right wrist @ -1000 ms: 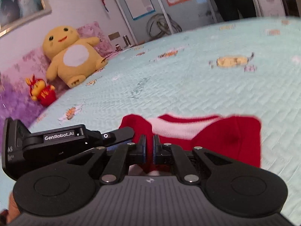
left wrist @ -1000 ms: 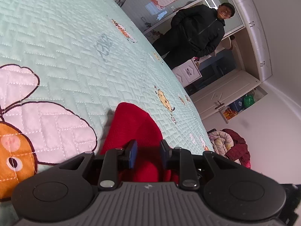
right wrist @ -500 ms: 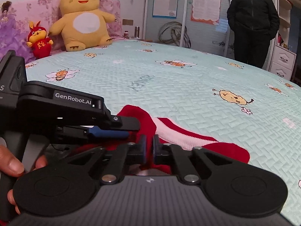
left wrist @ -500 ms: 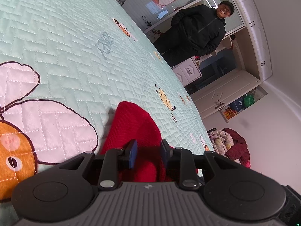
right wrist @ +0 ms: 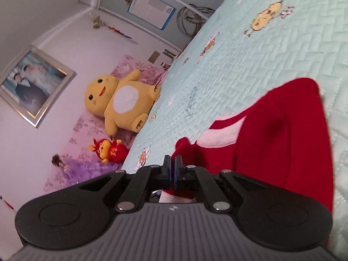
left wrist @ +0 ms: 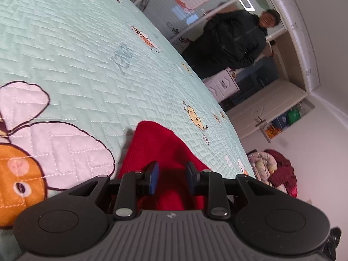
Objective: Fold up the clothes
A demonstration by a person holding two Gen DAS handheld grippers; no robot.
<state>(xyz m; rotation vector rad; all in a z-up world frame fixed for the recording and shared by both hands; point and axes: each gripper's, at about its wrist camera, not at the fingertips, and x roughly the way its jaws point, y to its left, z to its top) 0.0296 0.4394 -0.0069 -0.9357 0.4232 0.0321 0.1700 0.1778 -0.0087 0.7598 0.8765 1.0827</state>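
The red knit garment point(left wrist: 156, 148) lies on the quilted bedspread point(left wrist: 76, 50), lower centre of the left wrist view; in the right wrist view it fills the lower right, a white stripe point(right wrist: 219, 133) crossing it.

The left gripper point(left wrist: 170, 179) has its fingers apart, with red fabric between them. The right gripper point(right wrist: 173, 169) has its fingers nearly together; whether they pinch cloth cannot be determined, though red-and-white fabric shows just below them.

Handling, by judgement: light, soft, limp knit that stretches and sags. Grip at an edge or corner, not mid-panel.
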